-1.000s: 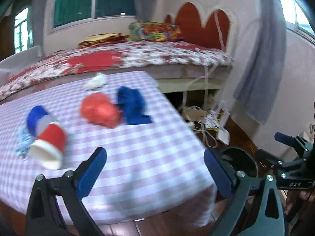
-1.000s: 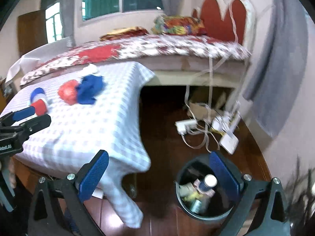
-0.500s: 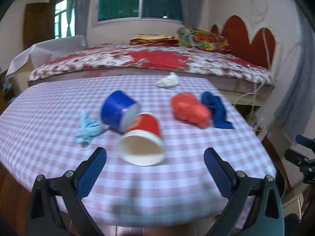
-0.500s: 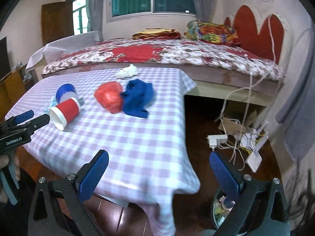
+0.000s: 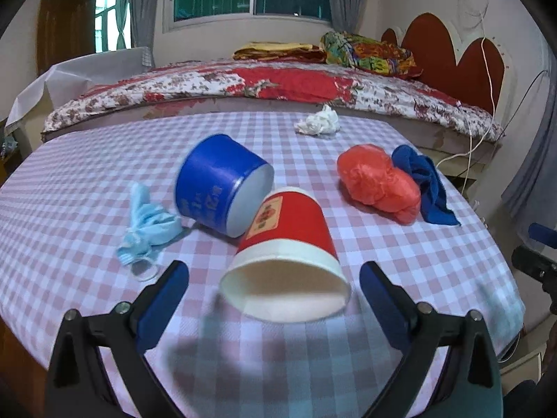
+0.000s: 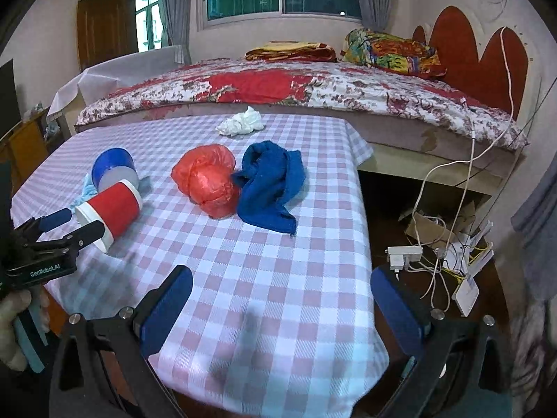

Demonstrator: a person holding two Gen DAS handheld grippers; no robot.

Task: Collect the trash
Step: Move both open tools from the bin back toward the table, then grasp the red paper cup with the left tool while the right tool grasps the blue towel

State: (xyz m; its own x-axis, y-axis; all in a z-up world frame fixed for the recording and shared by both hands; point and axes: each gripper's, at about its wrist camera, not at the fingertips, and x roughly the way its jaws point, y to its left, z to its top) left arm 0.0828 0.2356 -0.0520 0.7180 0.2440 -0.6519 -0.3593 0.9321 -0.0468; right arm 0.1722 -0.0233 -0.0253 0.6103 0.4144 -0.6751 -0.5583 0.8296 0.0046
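A red paper cup [image 5: 289,240] lies on its side on the checked tablecloth [image 5: 313,365], its mouth toward my open left gripper [image 5: 275,296], whose fingers flank the rim. A blue cup [image 5: 219,184] lies behind it, a light blue face mask [image 5: 146,223] to its left. A red plastic bag [image 5: 379,183], a blue cloth [image 5: 424,181] and a white crumpled tissue [image 5: 318,123] lie farther back. My right gripper [image 6: 278,308] is open and empty over the table's near right part. It sees the red cup [image 6: 111,209], the red bag [image 6: 207,179], the blue cloth [image 6: 269,181] and the left gripper [image 6: 69,224].
A bed [image 5: 278,83] with a flowered cover stands behind the table. On the floor to the right lie a power strip [image 6: 403,257] and tangled cables [image 6: 449,240]. The table's right edge [image 6: 365,209] drops off to dark floor.
Both grippers have swung left from the floor and the bin toward the table. My left gripper has closed in on the red cup, which now lies between its fingers.
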